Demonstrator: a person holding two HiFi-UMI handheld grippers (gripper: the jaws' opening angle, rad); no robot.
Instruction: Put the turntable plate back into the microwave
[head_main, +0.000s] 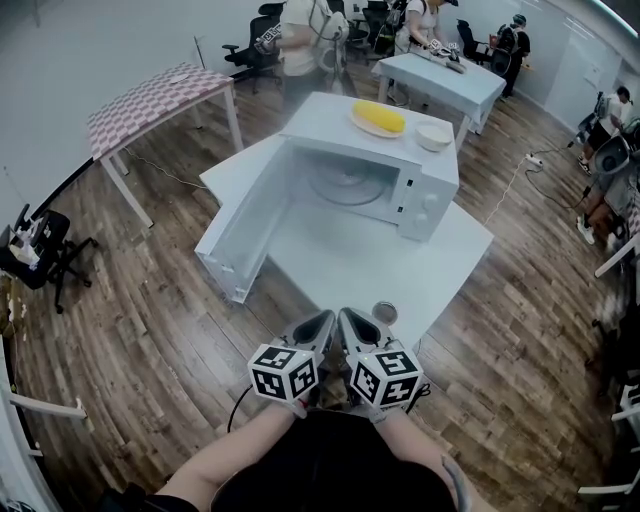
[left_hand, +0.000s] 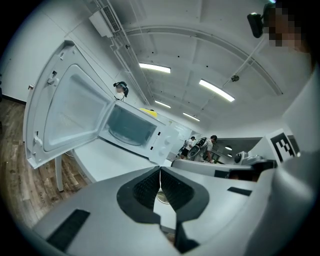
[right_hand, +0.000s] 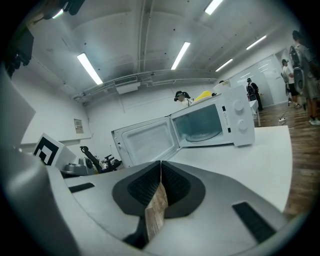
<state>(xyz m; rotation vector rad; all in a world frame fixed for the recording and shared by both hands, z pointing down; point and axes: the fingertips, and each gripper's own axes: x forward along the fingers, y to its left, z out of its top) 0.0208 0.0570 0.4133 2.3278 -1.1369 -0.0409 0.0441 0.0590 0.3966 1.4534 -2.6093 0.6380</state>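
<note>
- The round clear glass turntable plate (head_main: 345, 185) lies inside the white microwave oven (head_main: 425, 195), whose door (head_main: 240, 225) stands wide open.
- The left gripper (head_main: 322, 322) and right gripper (head_main: 350, 320) hover side by side over the near edge of the white table (head_main: 335, 262), each with its jaws pressed together on nothing.

Found microwave (head_main: 420, 190) on table (head_main: 340, 262), door (head_main: 240, 225) swung open to the left, turntable plate (head_main: 345, 186) inside the cavity. Noted plate of food (head_main: 378, 120) on microwave's top, bowl (head_main: 433, 136) just right of it, small round object (head_main: 384, 313) at table's near edge.
</note>
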